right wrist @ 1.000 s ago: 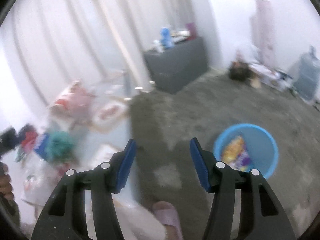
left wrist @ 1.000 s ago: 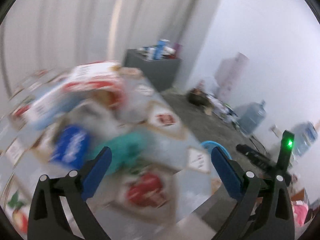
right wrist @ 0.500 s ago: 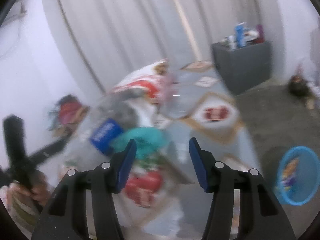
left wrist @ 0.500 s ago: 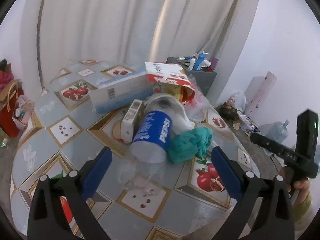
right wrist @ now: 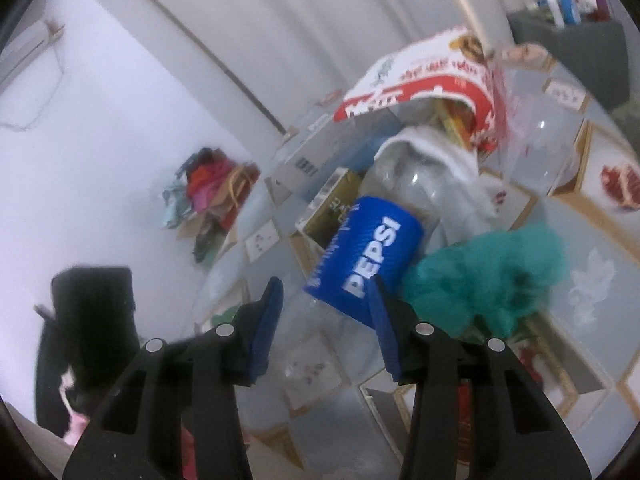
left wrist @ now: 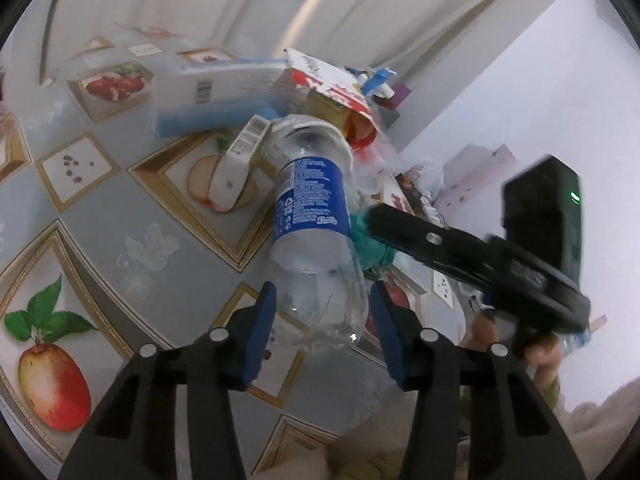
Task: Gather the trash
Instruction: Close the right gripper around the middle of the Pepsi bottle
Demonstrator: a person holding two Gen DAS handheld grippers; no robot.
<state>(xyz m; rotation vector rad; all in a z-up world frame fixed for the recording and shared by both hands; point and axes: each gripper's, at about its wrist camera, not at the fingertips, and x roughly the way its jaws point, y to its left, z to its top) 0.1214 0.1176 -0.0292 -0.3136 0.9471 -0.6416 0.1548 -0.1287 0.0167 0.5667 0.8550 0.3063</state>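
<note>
A clear Pepsi bottle [left wrist: 316,220] with a blue label lies on the table among the trash. My left gripper [left wrist: 322,328] has its blue fingers on either side of the bottle's base, touching or nearly touching it. My right gripper [right wrist: 326,322] is open, with the same bottle [right wrist: 366,258] just past its fingertips. A crumpled teal rag [right wrist: 492,280] lies right of the bottle; it also shows in the left wrist view [left wrist: 370,248], behind the right gripper's body [left wrist: 476,264].
A red and white snack bag [left wrist: 332,84], a long white and blue box [left wrist: 212,96] and a small white carton [left wrist: 236,164] lie behind the bottle on the fruit-patterned tablecloth [left wrist: 100,248]. A clear plastic bag [right wrist: 544,144] lies at the right.
Both grippers have moved in close to the Pepsi bottle. The left gripper's fingers have narrowed around the bottle's base. The right gripper now crosses the left view.
</note>
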